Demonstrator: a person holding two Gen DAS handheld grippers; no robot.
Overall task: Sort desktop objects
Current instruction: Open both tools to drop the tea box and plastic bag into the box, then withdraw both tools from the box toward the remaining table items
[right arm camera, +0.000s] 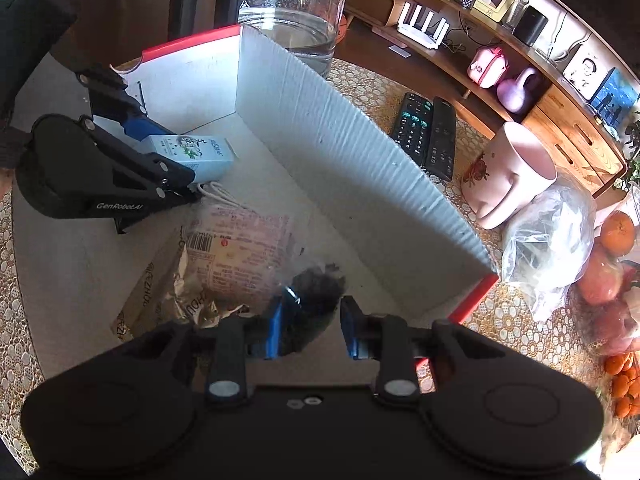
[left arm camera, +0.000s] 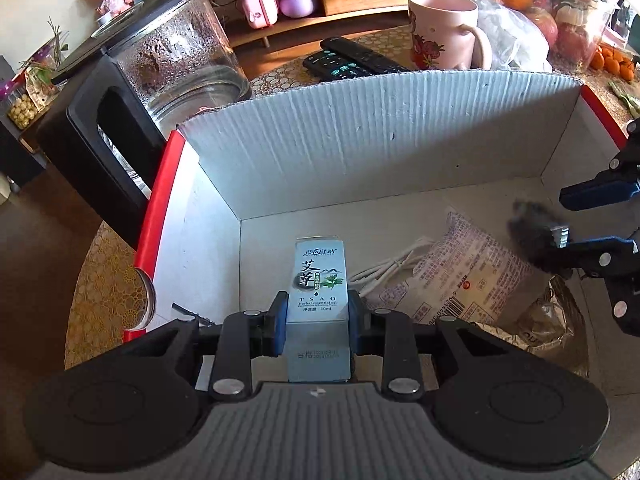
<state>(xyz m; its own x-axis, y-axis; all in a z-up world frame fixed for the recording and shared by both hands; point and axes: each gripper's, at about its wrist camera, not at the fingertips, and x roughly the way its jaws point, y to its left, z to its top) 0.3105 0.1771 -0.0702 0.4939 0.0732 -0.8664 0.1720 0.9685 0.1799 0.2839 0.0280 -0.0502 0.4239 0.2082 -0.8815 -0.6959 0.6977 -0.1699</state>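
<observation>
- Left gripper (left arm camera: pixel 317 309) tilted down into a white cardboard box (left arm camera: pixel 360 136) with red-edged side walls, blue pads clamped on both sides of a small pale-blue essential-oil carton (left arm camera: pixel 318 280) printed with a green herb sprig.
- Carton standing lengthwise along the fingers, its far end over the box floor near the back-left corner; whether touching the floor cannot be told.
- Right gripper (right arm camera: pixel 308 326) also angled down into the box, at the right side, jaws parted with a dark fuzzy object (right arm camera: pixel 316 292) between the blue pads — blurred in both views, its kind not clear.
- That object close against the left pad, a gap on the right pad's side; no firm squeeze visible, so free between the jaws as far as can be seen.
- On the box floor: a pink printed snack packet (left arm camera: pixel 460 264) with a barcode, a white coiled cable (left arm camera: pixel 392 270) just beside it and partly tucked under, and a crumpled gold foil wrapper (left arm camera: pixel 548 320) at the near right.
- Fuzzy object above the pink packet's right end.
- Outside the box, on a tabletop with a pebble-patterned cover (right arm camera: pixel 400 80): a glass kettle (left arm camera: pixel 184 60) with a black handle at the left, two black remote controls (right arm camera: pixel 426 136) behind the corrugated back wall, a pink mug (left arm camera: pixel 444 32) with a strawberry print, a crumpled clear plastic bag (right arm camera: pixel 548 240), and oranges (right arm camera: pixel 618 232) with other fruit at the far right.
</observation>
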